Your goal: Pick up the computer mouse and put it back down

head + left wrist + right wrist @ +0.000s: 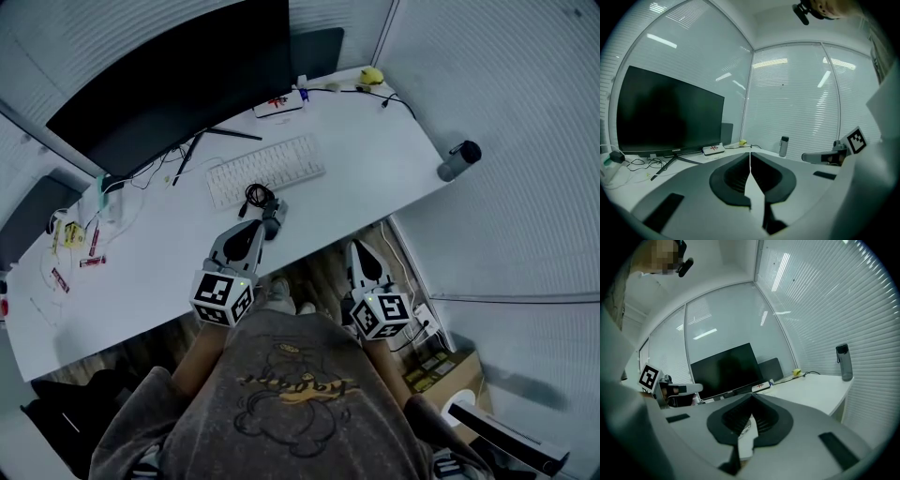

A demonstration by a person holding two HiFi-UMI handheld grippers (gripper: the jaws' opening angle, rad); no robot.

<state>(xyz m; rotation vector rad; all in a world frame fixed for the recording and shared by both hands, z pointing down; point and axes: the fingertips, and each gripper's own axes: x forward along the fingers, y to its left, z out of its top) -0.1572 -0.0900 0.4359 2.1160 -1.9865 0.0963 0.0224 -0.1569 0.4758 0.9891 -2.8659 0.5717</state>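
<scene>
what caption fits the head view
Grey left gripper shut over white desk, grey right gripper off its edge, white keyboard ahead

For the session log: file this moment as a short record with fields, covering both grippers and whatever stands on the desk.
left gripper: jaws together, empty, over the desk near its front edge
right gripper: jaws together, empty, out in front of the desk's edge
on desk: monitor, white keyboard, grey bottle at right edge, yellow object at far corner
by left gripper's tip: dark cabled item, too small to identify
</scene>
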